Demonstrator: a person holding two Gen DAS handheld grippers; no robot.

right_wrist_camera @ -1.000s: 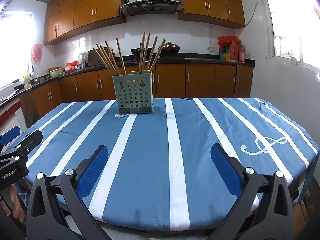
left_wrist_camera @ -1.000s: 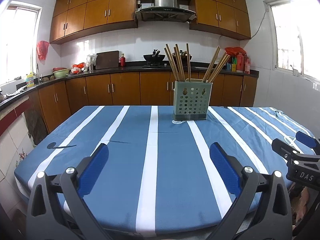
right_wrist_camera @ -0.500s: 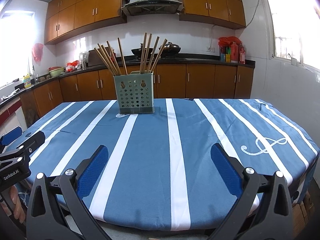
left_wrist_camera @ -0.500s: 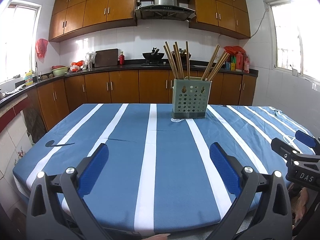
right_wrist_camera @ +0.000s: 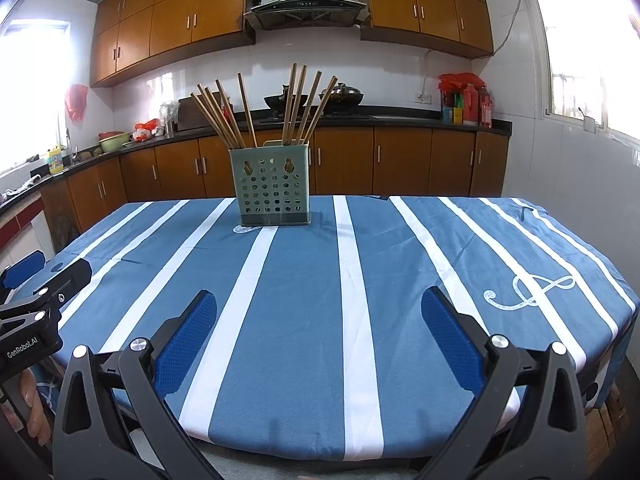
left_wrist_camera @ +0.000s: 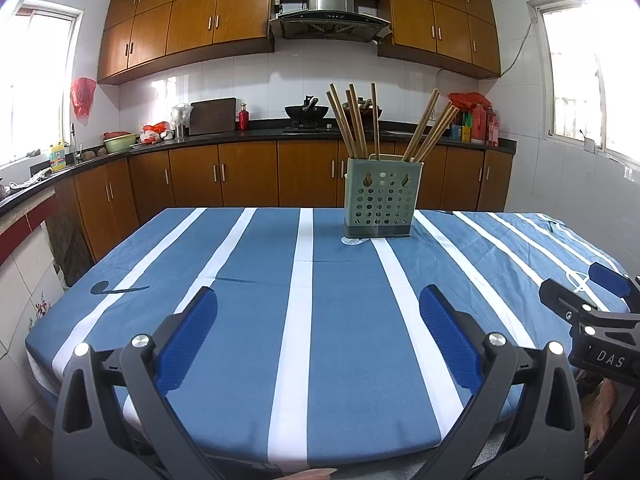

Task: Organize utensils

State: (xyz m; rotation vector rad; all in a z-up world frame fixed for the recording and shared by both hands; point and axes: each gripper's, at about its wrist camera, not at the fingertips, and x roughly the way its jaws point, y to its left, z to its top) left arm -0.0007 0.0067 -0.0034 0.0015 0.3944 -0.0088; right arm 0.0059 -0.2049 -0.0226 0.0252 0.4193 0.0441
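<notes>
We hold our left gripper (left_wrist_camera: 318, 322) at the bottom of its frame, jaws spread wide and empty over the striped tablecloth (left_wrist_camera: 344, 320). The green holder (left_wrist_camera: 379, 200) of chopsticks (left_wrist_camera: 360, 124) stands upper centre. Our right gripper (right_wrist_camera: 319, 322) likewise gapes empty.

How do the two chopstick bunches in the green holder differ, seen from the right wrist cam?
Left bunch of chopsticks fans out and leans left; right bunch of chopsticks stands closer to upright, leaning slightly right. The left bunch looks fuller, the right holds fewer and reaches higher in frame. Both are plain wood, standing in the green holder on the striped tablecloth, untouched by either tongs.
</notes>
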